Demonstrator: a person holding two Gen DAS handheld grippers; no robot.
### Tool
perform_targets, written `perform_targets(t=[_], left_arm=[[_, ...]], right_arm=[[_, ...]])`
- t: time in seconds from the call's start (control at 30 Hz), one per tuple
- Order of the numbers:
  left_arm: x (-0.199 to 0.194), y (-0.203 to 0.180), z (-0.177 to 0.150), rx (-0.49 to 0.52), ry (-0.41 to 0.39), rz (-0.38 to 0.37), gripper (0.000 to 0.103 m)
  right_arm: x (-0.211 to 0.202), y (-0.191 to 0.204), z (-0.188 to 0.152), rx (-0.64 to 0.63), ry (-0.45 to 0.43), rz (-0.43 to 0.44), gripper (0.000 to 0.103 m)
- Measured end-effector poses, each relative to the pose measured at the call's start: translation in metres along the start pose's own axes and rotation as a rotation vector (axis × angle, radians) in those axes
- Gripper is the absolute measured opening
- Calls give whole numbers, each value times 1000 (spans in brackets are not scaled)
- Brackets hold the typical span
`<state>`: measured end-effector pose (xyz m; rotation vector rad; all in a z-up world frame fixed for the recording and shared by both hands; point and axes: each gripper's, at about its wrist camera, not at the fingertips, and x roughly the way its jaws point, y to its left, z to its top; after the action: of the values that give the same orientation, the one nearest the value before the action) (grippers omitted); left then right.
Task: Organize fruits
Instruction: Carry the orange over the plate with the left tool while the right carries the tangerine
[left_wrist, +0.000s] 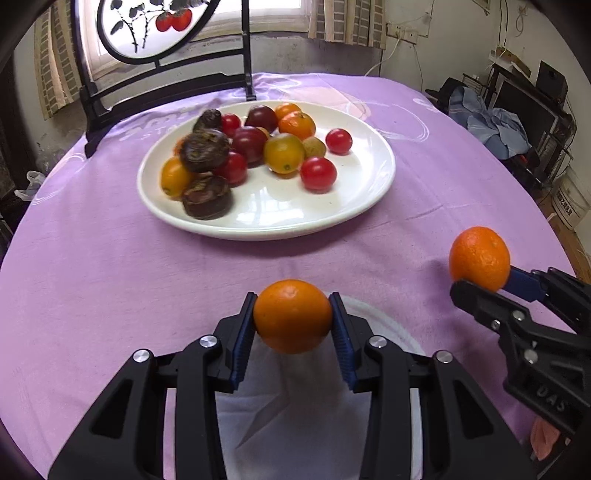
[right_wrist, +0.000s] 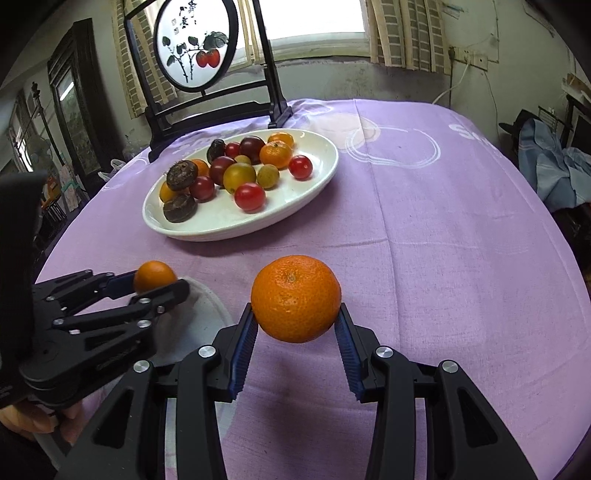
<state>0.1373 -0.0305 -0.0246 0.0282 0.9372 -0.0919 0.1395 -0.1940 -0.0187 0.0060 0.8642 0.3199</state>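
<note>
My left gripper (left_wrist: 292, 314) is shut on a smooth small orange (left_wrist: 292, 320) and holds it above a small white plate (left_wrist: 391, 325) near the table's front edge. My right gripper (right_wrist: 295, 314) is shut on a dimpled tangerine (right_wrist: 295, 298) and holds it above the purple cloth, to the right of the left gripper. The tangerine also shows in the left wrist view (left_wrist: 479, 257), and the small orange in the right wrist view (right_wrist: 154, 276). A large white plate (left_wrist: 373, 184) farther back holds several red tomatoes, yellow and orange fruits and dark wrinkled fruits.
The round table has a purple cloth (right_wrist: 443, 221). A black-framed round painted screen (right_wrist: 195, 44) stands at the table's back edge behind the large plate. A wall and window lie beyond; clutter and a monitor are at the right.
</note>
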Motion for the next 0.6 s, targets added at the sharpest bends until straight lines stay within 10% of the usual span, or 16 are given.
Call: perform_targets(t=[0.6], left_arm=[[-21,28,59,-41,-102,25,38]], right_arm=[[-8,34,63,-96,-110,41,43]])
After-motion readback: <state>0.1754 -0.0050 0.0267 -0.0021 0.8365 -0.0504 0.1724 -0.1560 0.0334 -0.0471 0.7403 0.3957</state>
